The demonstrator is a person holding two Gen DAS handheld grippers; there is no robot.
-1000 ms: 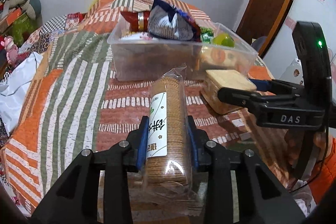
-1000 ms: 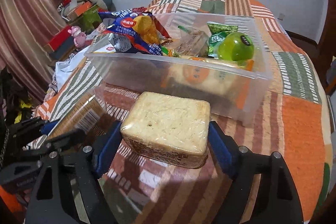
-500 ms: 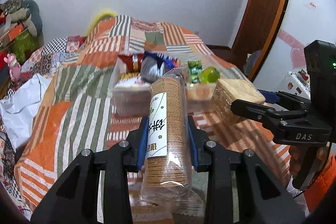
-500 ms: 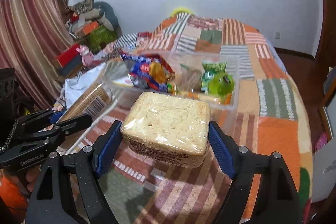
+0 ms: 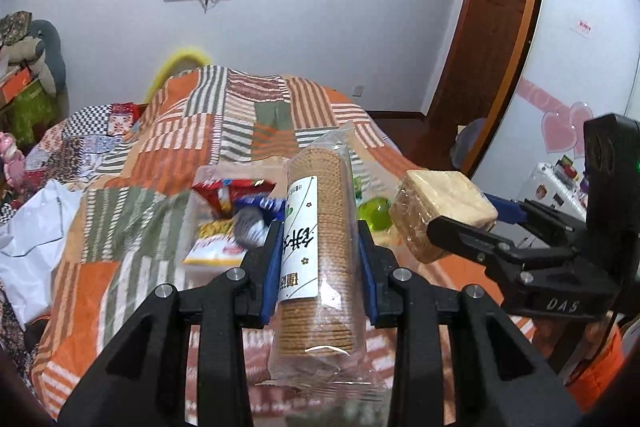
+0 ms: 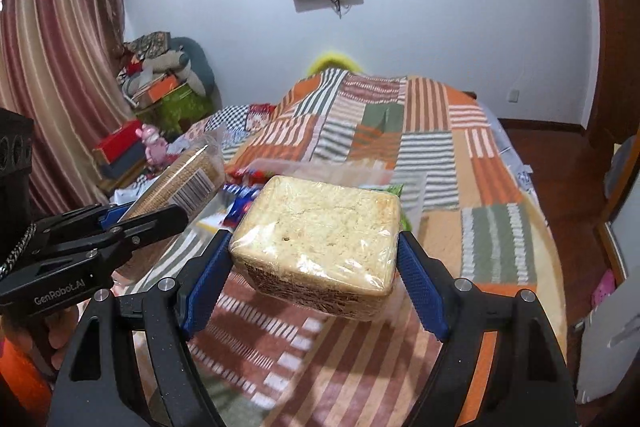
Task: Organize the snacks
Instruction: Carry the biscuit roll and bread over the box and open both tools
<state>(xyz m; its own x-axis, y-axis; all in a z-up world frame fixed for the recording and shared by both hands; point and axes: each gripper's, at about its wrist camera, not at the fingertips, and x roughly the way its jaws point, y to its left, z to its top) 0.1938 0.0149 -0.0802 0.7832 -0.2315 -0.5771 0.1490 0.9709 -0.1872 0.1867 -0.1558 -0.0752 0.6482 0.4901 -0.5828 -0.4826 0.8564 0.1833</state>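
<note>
My left gripper [image 5: 320,271] is shut on a long roll of round biscuits [image 5: 320,247] in clear wrap with a white label, held up above the bed. My right gripper [image 6: 316,267] is shut on a square wrapped cracker pack [image 6: 320,235], also lifted. That pack [image 5: 440,215] and the right gripper [image 5: 492,231] show at the right of the left wrist view. The biscuit roll [image 6: 180,183] and left gripper [image 6: 132,223] show at the left of the right wrist view. Below and ahead lies the clear snack box [image 5: 200,183] with several bags and a green cup [image 5: 374,213].
A striped patchwork quilt [image 6: 440,147] covers the bed. White bags [image 5: 28,239] lie at the bed's left. Boxes and plush toys [image 6: 160,83] pile up by the curtain. A wooden door [image 5: 492,47] stands at the right.
Both grippers have risen well above the bed with their packs. The clear box now looks smaller and lower, partly hidden behind the held packs.
</note>
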